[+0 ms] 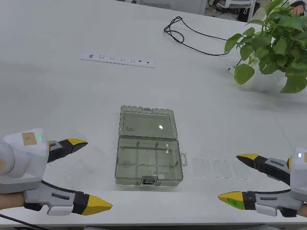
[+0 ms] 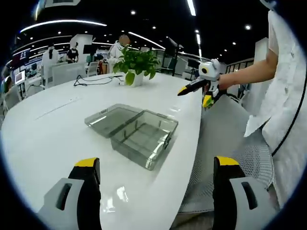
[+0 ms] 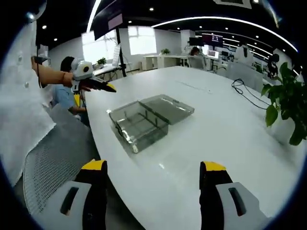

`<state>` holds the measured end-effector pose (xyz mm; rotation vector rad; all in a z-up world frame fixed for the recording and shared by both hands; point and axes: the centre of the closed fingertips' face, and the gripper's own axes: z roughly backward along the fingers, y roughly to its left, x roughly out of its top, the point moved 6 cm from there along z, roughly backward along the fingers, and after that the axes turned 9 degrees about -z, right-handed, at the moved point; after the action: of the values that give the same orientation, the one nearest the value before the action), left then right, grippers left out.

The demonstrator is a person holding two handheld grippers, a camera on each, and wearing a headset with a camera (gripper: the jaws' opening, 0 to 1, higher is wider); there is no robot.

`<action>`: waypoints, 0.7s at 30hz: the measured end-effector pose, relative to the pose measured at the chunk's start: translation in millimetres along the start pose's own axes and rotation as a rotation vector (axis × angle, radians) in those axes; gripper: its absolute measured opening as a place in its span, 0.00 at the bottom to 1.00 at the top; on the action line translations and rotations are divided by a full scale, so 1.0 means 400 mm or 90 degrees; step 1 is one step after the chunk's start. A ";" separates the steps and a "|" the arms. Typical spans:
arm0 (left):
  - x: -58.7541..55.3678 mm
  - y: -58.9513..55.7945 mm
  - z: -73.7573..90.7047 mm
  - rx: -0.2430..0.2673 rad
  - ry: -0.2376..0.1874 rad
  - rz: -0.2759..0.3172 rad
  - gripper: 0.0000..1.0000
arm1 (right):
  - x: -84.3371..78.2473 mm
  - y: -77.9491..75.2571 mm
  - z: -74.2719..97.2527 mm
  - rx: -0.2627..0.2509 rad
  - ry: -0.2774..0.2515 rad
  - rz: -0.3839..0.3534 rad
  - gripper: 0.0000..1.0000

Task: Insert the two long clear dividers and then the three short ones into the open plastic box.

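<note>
The box (image 1: 148, 158) lies open in the middle of the white bench (image 1: 72, 96). Its lid is folded flat on the far side and its latch faces the person. Thin lines cross the tray like partitions, though I cannot tell how many there are. A few clear dividers (image 1: 218, 168) lie flat in a row on the bench, just right of the box.

The left claw (image 1: 88, 173) hovers at the near edge, well left of the box, with its yellow-tipped jaws spread wide and holding nothing. The right claw (image 1: 238, 177) hovers opposite, right of the dividers, and is also wide and empty. The tip of its upper jaw is near the end of the row but apart from it.

In the left gripper view the box (image 2: 139, 132) sits ahead between the left claw (image 2: 156, 163) jaws, and the right claw (image 2: 193, 96) is beyond it. In the right gripper view the box (image 3: 144, 120) lies ahead of the right claw (image 3: 153, 166), and the left claw (image 3: 95, 94) is past it.

Farther back are a power strip (image 1: 117, 59), a cable (image 1: 192, 38) and a plant (image 1: 273, 43).
</note>
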<state>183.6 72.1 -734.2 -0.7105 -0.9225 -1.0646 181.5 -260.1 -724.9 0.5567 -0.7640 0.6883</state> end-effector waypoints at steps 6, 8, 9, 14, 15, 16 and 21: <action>0.002 -0.003 -0.007 -0.004 -0.001 -0.005 1.00 | 0.009 0.005 0.000 0.002 -0.003 0.007 0.79; 0.005 -0.004 -0.011 -0.004 -0.004 -0.006 1.00 | 0.015 0.004 0.000 0.000 -0.007 0.008 0.79; 0.005 -0.004 -0.011 -0.004 -0.004 -0.007 1.00 | 0.016 0.004 0.000 0.000 -0.008 0.008 0.79; 0.012 -0.002 -0.023 -0.006 -0.010 -0.010 1.00 | 0.026 0.003 0.002 -0.002 -0.014 0.012 0.80; 0.014 -0.002 -0.024 -0.006 -0.012 -0.010 1.00 | 0.025 0.002 0.002 -0.003 -0.014 0.012 0.80; 0.016 -0.001 -0.025 -0.006 -0.013 -0.010 1.00 | 0.024 0.000 0.002 -0.003 -0.014 0.012 0.80; 0.017 0.005 -0.029 -0.004 -0.014 -0.009 1.00 | 0.019 -0.006 0.001 -0.005 -0.013 0.008 0.80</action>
<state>190.1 60.2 -733.3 -0.7236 -0.9445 -1.0740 187.0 -259.3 -719.5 0.5538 -0.7894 0.6918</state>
